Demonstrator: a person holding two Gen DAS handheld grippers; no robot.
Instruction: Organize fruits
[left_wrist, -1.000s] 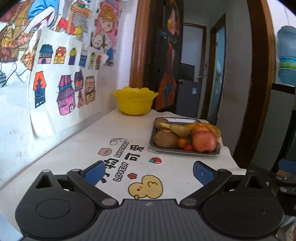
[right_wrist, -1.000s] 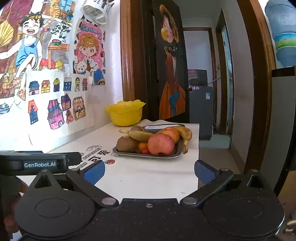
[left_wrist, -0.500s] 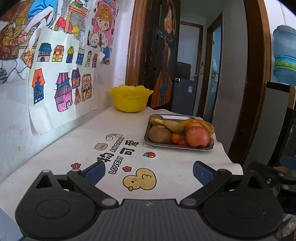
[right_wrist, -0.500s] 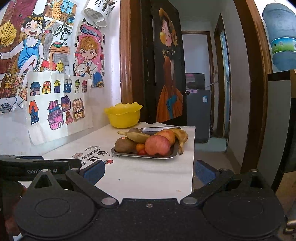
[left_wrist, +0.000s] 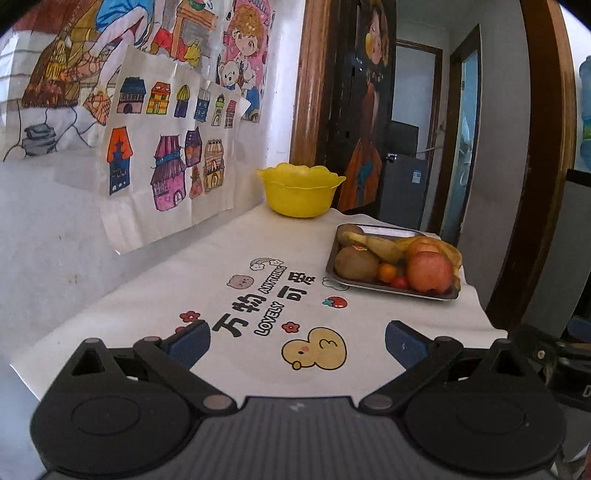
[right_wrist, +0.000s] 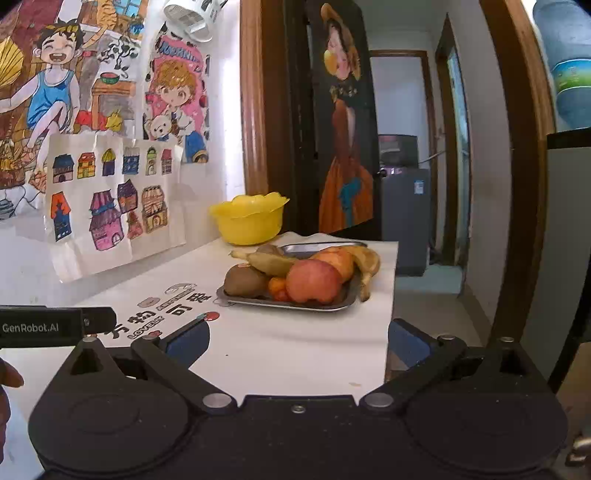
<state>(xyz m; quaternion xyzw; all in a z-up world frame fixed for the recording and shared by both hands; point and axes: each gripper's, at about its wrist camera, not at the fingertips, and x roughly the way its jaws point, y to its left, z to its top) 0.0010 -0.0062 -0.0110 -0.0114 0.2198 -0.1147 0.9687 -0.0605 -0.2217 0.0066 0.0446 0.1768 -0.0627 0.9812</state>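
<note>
A metal tray (left_wrist: 388, 290) sits on the surface (left_wrist: 236, 258) at about 1 o'clock from the left tongs (left_wrist: 293, 341), near the surface's far right edge. It is piled with fruit: a kiwi (left_wrist: 356, 263) at the near left corner, a second kiwi (left_wrist: 351, 233) behind it, a red apple (left_wrist: 430, 272) at the near right, and another apple (left_wrist: 423, 244) behind that. A banana (left_wrist: 380, 248) lies across the middle, and more bananas (left_wrist: 452, 254) curve along the right rim. A small orange (left_wrist: 387, 272) and a cherry tomato (left_wrist: 400, 282) rest between the front kiwi and the front apple.

A yellow bowl (left_wrist: 301, 190) stands at 12 o'clock, beyond the tray and apart from it, close to the wall; what it holds cannot be told from either view.

The left tongs hover spread wide over the printed cloth (left_wrist: 314, 354), pinching nothing. The right tongs (right_wrist: 297, 339) are likewise spread wide and empty, with the tray (right_wrist: 288, 304) at 12 o'clock and the bowl (right_wrist: 249, 221) beyond it toward 11 o'clock. In the right view the left gripper's body and a fingertip (right_wrist: 9, 376) show at 9 o'clock.
</note>
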